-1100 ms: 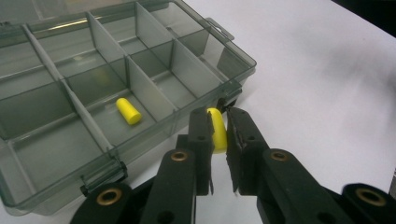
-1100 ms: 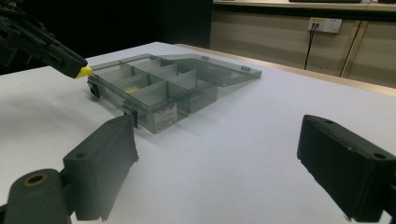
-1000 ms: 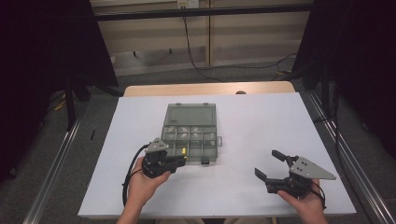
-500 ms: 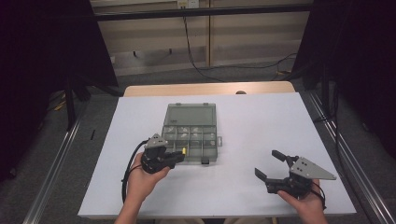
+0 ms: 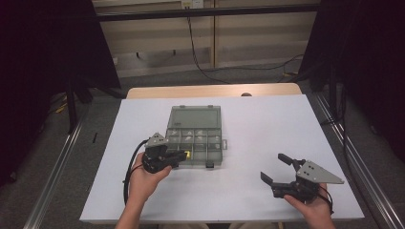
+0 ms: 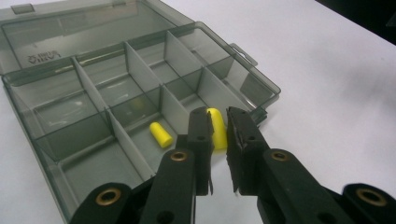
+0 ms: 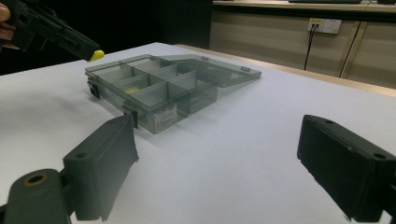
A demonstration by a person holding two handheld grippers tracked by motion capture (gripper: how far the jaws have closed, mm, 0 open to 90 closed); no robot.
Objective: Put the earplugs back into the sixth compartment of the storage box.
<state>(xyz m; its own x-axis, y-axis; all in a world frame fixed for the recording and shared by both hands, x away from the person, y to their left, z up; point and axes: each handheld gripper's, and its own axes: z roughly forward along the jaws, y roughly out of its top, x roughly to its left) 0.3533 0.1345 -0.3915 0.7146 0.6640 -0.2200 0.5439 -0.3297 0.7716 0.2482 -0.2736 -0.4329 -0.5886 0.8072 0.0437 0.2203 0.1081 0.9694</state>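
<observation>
Two handheld grippers work over a white tabletop where a smoky-grey compartment box lies open near the middle, its lid folded flat toward the far edge. The left gripper pinches a yellow foam earplug between its nearly closed jaws, holding it just above the box's near left corner; in the right gripper view the plug's yellow tip pokes out past the jaw ends. A second yellow earplug lies loose in a front-row compartment, beside the one over which the held plug hangs. The right gripper rests in the person's hand near the tabletop's near right corner, well apart from the box, its jaws spread wide with nothing between them. A black cable loops from the left gripper toward the near edge.
</observation>
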